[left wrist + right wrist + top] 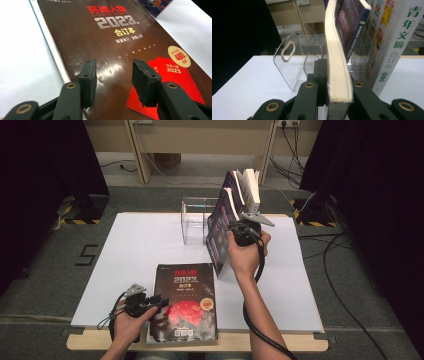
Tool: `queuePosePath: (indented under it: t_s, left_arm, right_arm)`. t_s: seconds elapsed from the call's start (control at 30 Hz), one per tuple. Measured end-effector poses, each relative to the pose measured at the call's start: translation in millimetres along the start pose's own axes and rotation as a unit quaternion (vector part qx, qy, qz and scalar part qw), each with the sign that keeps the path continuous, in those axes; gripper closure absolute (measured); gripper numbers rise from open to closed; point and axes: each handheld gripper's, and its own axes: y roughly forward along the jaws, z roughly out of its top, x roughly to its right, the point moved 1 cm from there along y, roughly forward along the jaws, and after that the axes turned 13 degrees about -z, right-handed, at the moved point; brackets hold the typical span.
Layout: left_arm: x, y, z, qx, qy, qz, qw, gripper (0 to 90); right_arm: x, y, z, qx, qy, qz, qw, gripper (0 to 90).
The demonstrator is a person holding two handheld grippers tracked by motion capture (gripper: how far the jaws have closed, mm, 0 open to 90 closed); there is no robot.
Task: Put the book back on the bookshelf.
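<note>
A thin purple-covered book [219, 227] stands tilted in front of a clear acrylic rack [194, 220]. My right gripper [232, 227] is shut on its lower edge; in the right gripper view the pale page block [337, 57] bends upward from between the jaws of my right gripper [335, 75]. A dark magazine with "2023" on its cover [185, 300] lies flat near the table's front edge. My left gripper [161, 301] rests at the magazine's left side. In its own view my left gripper [113, 75] stands open over the glossy cover [110, 42], with nothing between the jaws.
A white-spined book [251, 187] and another purple one [231, 182] stand upright at the rack's right end. The white sheet [135, 250] covers the tabletop. Cables trail on the floor at the right, and dark curtains hang on both sides.
</note>
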Motion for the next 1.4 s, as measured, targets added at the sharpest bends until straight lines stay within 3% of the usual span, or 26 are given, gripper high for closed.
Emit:
queuePosePath:
  t_s: [0.4, 0.87, 1.4]
  left_arm:
    - [-0.3, -0.1, 0.1, 0.0, -0.001, -0.002, 1.0, 54.3]
    - [-0.2, -0.2, 0.2, -0.001, -0.001, -0.001, 1.0, 54.3]
    - [-0.8, -0.5, 0.3, -0.002, -0.002, -0.002, 1.0, 54.3]
  right_arm:
    - [-9.2, -2.0, 4.3, 0.033, -0.015, 0.018, 0.9992, 83.3]
    - [-10.5, -3.4, 17.2, 0.066, -0.009, 0.019, 0.9976, 83.3]
    - [-13.6, 3.3, 29.1, 0.079, -0.006, 0.015, 0.9968, 83.2]
